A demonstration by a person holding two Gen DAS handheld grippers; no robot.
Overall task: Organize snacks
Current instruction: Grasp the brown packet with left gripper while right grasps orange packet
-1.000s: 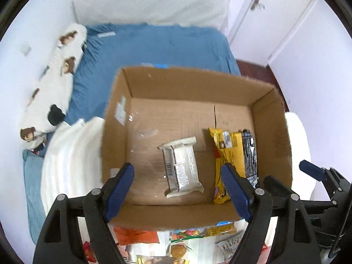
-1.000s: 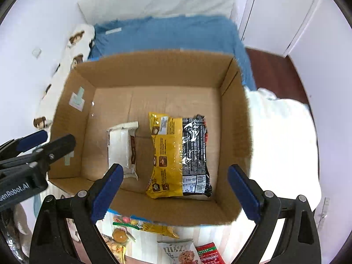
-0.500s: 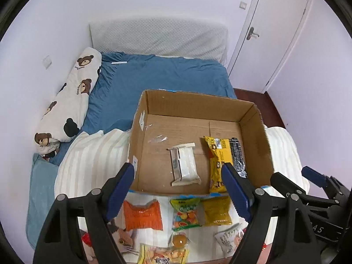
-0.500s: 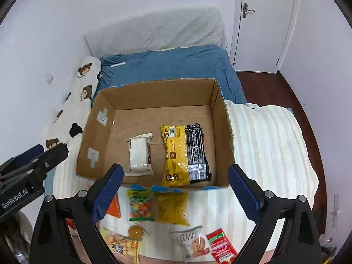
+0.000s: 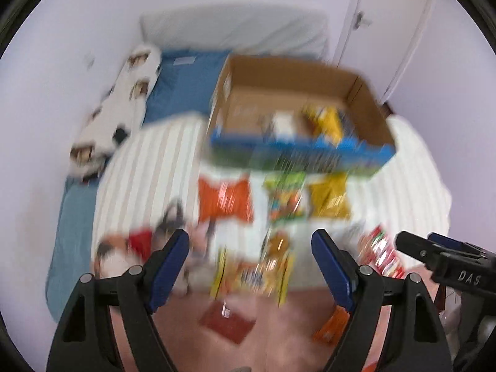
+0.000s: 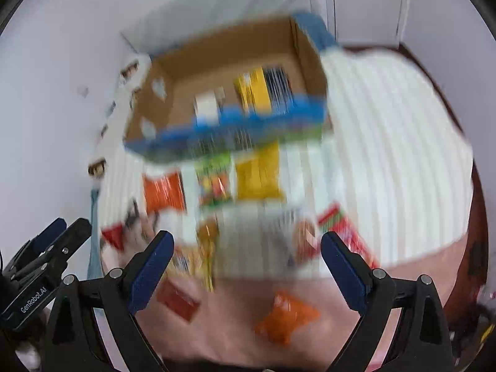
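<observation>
Both claws gape empty. From the left claw, the loose snacks lie at twelve o'clock on the striped blanket, the box beyond them; the right claw sits equally near.

Both views motion-blurred: snack packets on the striped blanket are colour smears, labels unreadable. Cardboard box contents only vague white and yellow shapes; near wall print illegible
</observation>
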